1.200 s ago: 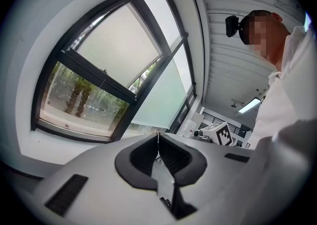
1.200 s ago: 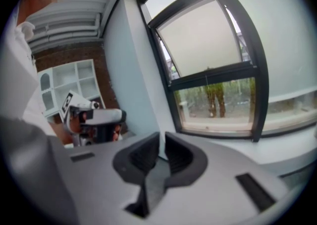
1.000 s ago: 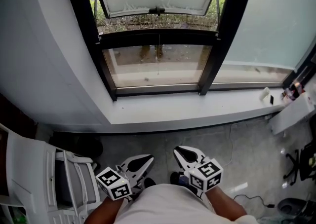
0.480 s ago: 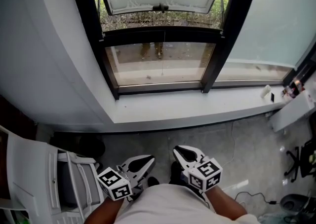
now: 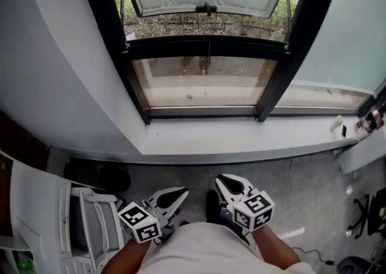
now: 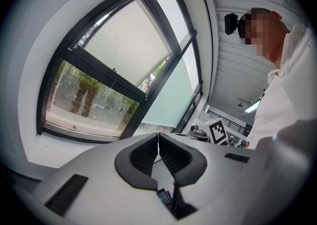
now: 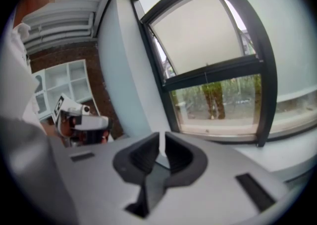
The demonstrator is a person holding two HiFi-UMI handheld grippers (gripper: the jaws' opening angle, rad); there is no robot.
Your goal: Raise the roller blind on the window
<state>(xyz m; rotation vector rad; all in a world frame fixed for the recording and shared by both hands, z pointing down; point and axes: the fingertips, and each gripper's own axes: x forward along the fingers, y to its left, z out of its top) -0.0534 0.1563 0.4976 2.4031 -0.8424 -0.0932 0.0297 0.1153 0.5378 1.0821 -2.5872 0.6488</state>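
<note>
Left tongs [image 6: 158,137] fill the lower frame: jaws together, dark pads meeting at the tips, nothing between them. Beyond them is a black-framed window [image 6: 101,69]; the pale roller blind [image 6: 130,40] covers the upper pane down to the crossbar, the lower pane [image 6: 86,99] is clear with greenery behind it, and a white sill [image 6: 59,142] runs beneath. At right, a person's white sleeve [image 6: 290,95] fills the edge, with a marker cube [image 6: 218,131] just beside the tong tips.

Legible text, brands, numbers: none; only black-and-white square marker patterns, on the left cube [image 5: 139,223] of the left gripper [image 5: 182,192] and the right cube [image 5: 254,211] of the right gripper [image 5: 219,178].
</note>
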